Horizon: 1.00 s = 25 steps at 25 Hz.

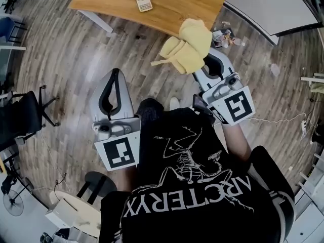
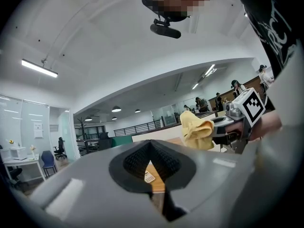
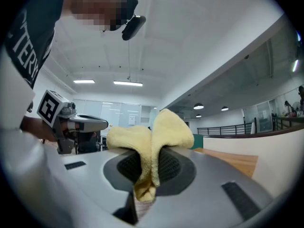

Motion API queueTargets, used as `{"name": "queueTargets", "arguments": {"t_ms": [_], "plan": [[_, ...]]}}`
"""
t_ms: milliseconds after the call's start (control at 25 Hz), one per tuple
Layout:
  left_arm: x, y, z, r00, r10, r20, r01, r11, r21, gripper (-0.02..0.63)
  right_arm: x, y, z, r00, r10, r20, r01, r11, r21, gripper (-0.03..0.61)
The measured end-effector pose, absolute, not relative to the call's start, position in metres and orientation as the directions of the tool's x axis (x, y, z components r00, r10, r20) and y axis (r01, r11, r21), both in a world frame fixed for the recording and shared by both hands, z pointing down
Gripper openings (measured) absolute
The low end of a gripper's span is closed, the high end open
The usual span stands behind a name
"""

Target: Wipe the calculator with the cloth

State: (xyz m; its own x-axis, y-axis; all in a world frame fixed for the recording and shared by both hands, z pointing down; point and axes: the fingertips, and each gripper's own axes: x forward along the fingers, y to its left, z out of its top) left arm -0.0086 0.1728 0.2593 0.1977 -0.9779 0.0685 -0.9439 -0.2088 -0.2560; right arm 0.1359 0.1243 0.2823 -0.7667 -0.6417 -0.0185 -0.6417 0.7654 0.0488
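The right hand-held gripper (image 1: 207,59) pinches a bunched yellow cloth (image 1: 185,47), which bulges out on both sides of its jaws. The left hand-held gripper (image 1: 115,76) has its jaw tips pressed together with nothing between them. Both are held over the wooden floor (image 1: 76,54). The calculator (image 1: 144,1) lies face up on the wooden counter (image 1: 187,6), well apart from the cloth.

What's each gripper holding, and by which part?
Right gripper is shut on the yellow cloth, pinching a bunched fold of it. Left gripper is shut with nothing between its jaws.
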Motion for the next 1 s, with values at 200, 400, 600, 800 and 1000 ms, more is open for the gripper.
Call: {"name": "queueTargets", "arguments": {"t_ms": [200,400,600,800,1000], "plan": [[-0.024,0.136,0.276,0.189,-0.976,0.108,-0.944,-0.211,-0.253,0.009,0.124,0.087,0.289,-0.767,-0.641,-0.01,-0.641,0.767,0.024,0.054],[-0.056,0.074,0.288,0.212,-0.971,0.108,-0.944,-0.232,-0.234,0.009,0.085,0.027,0.293,-0.769,-0.64,0.0,-0.639,0.768,0.054,0.054],[-0.094,-0.002,0.277,0.251,-0.964,0.091,-0.932,-0.266,-0.245,0.009,0.06,-0.05,0.284,-0.701,-0.713,-0.002,-0.71,0.699,0.081,0.054],[-0.135,-0.071,0.271,0.293,-0.95,0.104,-0.921,-0.31,-0.237,0.009,0.027,-0.119,0.266,-0.655,-0.755,-0.026,-0.755,0.651,0.078,0.054],[-0.142,-0.111,0.274,0.332,-0.933,0.138,-0.907,-0.356,-0.227,0.009,0.015,-0.152,0.266,-0.629,-0.777,-0.021,-0.776,0.626,0.078,0.054]]}}
